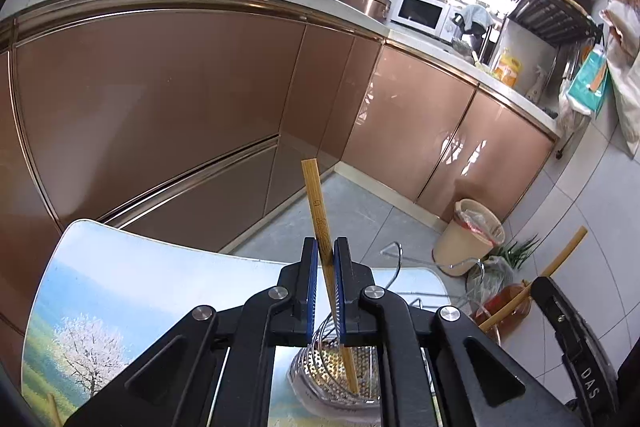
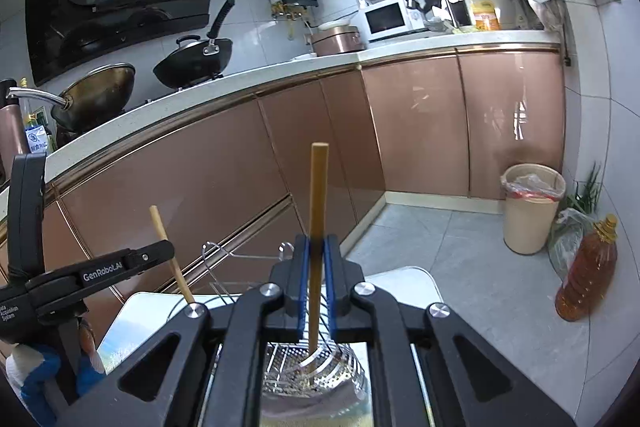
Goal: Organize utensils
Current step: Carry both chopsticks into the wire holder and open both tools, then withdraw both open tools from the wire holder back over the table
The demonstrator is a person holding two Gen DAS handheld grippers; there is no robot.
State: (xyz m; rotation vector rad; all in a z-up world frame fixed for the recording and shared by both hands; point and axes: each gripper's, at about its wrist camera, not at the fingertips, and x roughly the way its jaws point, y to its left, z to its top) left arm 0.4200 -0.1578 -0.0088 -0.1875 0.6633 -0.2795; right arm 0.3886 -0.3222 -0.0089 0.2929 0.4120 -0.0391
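My left gripper point(image 1: 326, 247) is shut on a bamboo chopstick point(image 1: 318, 207) that stands nearly upright, its lower end inside a perforated steel utensil holder point(image 1: 332, 383) on the small table point(image 1: 100, 307). My right gripper point(image 2: 316, 247) is shut on a second bamboo chopstick point(image 2: 319, 195), also upright, with its lower end in the same steel holder point(image 2: 316, 371). The left gripper point(image 2: 152, 255) with its chopstick point(image 2: 170, 251) shows at the left of the right wrist view. The right gripper's chopstick point(image 1: 536, 283) shows at the right of the left wrist view.
The table top carries a landscape print. A wire rack point(image 2: 240, 267) sits behind the holder. Copper-coloured cabinets point(image 2: 416, 131) run under a white counter with woks point(image 2: 192, 59) and a microwave point(image 2: 390, 17). A beige bin point(image 2: 530, 207) and an oil bottle point(image 2: 588, 271) stand on the floor.
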